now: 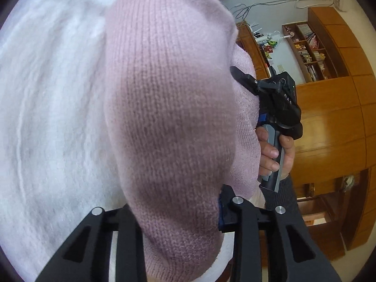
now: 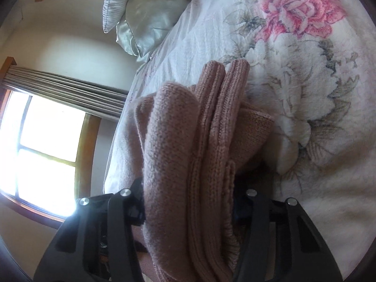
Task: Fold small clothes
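A: Starting with the left wrist view, what is showing?

B: A pink knitted garment point(image 1: 169, 117) is filling the middle of the picture, bulging toward the lens. The left gripper point(image 1: 181, 223) is clamping on a thick fold of it; the knit is running down between the two black fingers and hiding their tips. Behind it, a fuzzy white blanket point(image 1: 51, 117) is covering the left side.

A: And on the right of that view?

B: The right gripper point(image 1: 244, 75) is reaching into the far edge of the same garment, its black finger pressing against the knit. A hand point(image 1: 277, 155) is wrapping around its grey handle. Wooden cabinets point(image 1: 333, 117) and shelves of small items point(image 1: 310, 51) are standing behind, with cables trailing along the wall.

A: Now the right wrist view.

B: The garment point(image 2: 188, 164) is looking more salmon here. It is bunching into several ribbed folds that are passing between the right gripper's point(image 2: 188, 202) fingers, which are gripping the bundle. The garment is hanging just above, or possibly resting on, a floral bedspread point(image 2: 293, 70) printed with a pink rose; I cannot tell which. A pale satin pillow point(image 2: 143, 16) is lying at the bed's far end, and a bright window point(image 2: 42, 145) with a grey curtain point(image 2: 70, 89) is glowing on the left.
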The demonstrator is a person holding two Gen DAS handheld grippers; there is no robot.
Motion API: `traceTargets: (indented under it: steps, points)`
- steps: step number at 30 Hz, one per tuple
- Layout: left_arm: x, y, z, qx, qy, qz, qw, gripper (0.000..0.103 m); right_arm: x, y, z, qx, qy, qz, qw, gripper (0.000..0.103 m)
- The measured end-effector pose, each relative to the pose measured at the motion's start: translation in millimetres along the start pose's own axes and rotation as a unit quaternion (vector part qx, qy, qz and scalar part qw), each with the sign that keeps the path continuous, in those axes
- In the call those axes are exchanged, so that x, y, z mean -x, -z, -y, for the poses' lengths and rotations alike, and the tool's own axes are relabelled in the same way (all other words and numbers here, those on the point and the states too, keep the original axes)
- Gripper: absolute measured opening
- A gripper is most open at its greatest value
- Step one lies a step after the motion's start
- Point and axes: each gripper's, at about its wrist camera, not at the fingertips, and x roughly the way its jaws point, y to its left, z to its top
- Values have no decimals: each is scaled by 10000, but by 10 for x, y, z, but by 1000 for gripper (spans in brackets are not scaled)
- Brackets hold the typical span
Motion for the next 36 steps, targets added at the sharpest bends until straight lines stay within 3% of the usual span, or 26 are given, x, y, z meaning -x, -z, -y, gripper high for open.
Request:
traceTargets:
  steps: [7,13,15,16,17,20,22,25,27,30,31,32,36]
  points:
    - [823,323,88,-148,-145,79,9998,31,-145,410,-593,4,-442,-10,9990,49]
    - [1624,1103,-506,369,-318,284,9984,32,-869,1072,-975,-35,-899,-564,9943,49]
    - [1668,1300,-785,662,-507,389,9958,37,-1203,1239,-936,-148,-706,-836,9939,56]
    - [1643,1373,-935,810,-616,386,9941,43,-1315,1304,-915,-112,-431,-901,9949,66]
    - [1603,1432,-1060,990,-606,369,9926,54,-1345,1345,-915,-49,-274,-862,9959,69]
    - [1702,1518,-1097,1134,-359,532,9915,62,-1061,1413,-1003,-89,-241,-568,9981,88]
    - [1971,1547,-993,947,-378,971,9900,71,-714,1451,-1167,210,45,-145,9997,87]
    - [2406,1551,-818,567,-682,1771,9802,74,-408,1459,-1468,624,350,339,9969,68]
    - [2581,1505,-720,382,-432,2081,9764,75,-491,1439,-1580,723,458,239,9960,60]
    - [2541,1394,-597,93,-192,2016,9792,75,-816,1437,-1569,663,763,-44,9949,50]
    - [2472,1372,-586,52,-206,1930,9810,75,-899,1451,-1555,654,847,-80,9942,37]
    - [2420,1389,-628,43,-174,1849,9826,75,-965,1443,-1550,690,945,-71,9931,16]
    - [2156,1477,-678,82,-3,1555,9878,75,-903,1330,-1536,664,1123,302,9910,12]
